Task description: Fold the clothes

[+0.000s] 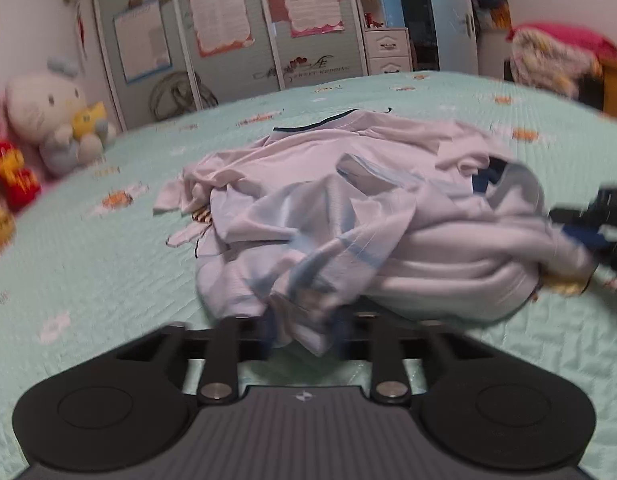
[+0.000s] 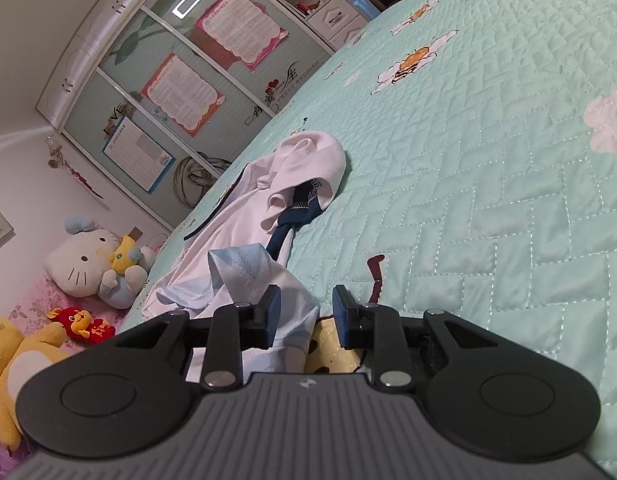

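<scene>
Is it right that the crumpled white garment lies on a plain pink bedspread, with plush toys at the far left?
Not quite. The bedspread is mint green and quilted with a flower-and-bee print, not plain pink; the right wrist view shows it clearly. The crumpled white garment and plush toys are as stated.

A crumpled shirt lies mid-bed, with plush toys to its left and a wardrobe behind; what is probably piled bedding sits far right.
</scene>
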A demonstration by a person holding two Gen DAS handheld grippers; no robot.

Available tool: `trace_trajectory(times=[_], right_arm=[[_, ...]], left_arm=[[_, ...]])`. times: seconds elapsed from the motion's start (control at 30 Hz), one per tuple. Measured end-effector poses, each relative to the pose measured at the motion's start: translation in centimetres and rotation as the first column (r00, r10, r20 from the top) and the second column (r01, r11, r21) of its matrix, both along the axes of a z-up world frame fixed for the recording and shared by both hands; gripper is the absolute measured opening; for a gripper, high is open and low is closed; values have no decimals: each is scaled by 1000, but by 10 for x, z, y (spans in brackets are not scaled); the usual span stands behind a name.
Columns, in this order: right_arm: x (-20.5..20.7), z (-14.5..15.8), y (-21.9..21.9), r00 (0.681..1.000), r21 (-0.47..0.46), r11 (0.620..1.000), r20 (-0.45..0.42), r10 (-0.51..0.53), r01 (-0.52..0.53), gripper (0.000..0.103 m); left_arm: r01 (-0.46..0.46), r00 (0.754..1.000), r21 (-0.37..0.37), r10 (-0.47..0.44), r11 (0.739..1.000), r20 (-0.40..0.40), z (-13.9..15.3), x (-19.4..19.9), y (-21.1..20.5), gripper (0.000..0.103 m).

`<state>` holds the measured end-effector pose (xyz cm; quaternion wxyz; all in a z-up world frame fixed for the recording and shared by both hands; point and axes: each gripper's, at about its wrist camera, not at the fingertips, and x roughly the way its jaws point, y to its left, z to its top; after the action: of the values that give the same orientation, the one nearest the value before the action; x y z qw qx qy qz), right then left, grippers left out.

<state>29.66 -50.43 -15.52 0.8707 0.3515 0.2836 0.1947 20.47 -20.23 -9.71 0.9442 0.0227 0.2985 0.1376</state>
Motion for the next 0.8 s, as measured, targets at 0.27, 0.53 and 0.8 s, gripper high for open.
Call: trace_trajectory(times=[0.27,0.53,0.8], right_arm=[[3,-1,-4,1000,44,999,-22,18,-17,31],[-11,32,-29,993,178,984,-116,31,-10,61],[-71,63,-1,996,-170,983,-61,58,-67,61]], left_arm=[[33,989,-179,-7,983,145,109,-36,59,6],[36,970,-316,42,948,238,192,-65,115,6],[19,982,-404,59,914,179,173,-94,129,6]])
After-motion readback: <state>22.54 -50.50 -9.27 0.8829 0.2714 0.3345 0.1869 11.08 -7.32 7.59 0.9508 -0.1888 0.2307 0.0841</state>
